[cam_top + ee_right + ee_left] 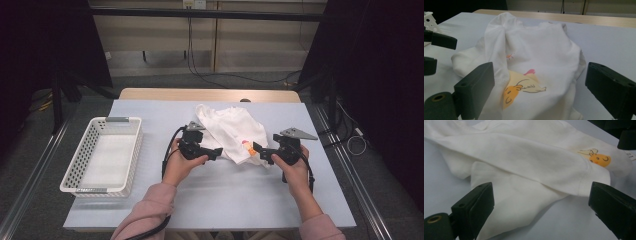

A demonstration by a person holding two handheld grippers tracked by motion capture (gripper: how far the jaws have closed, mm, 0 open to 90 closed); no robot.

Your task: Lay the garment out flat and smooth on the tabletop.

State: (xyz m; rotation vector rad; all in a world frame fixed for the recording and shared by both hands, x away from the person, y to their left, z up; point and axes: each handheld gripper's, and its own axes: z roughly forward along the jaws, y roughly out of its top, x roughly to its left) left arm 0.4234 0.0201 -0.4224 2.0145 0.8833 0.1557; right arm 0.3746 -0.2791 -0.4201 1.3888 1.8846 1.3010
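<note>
Grey table (150, 200) | white shirt (232, 131) crumpled, long axis far-left to near-right | L gripper (216, 152) + R gripper (258, 148) jaws wide, empty

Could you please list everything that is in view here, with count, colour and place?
garment: one, white with an orange and pink cartoon print, crumpled at the middle of the table, between the two grippers.
basket: one, white, perforated, at the table's left edge.
table: one, pale blue-grey top with a wooden edge at the far side.
cables: several, black, on the floor beyond the table.
left gripper: one, black, jaws open, at the garment's left side.
right gripper: one, black, jaws open, at the garment's right side.
sleeves: two, pink, bottom edge.
</note>
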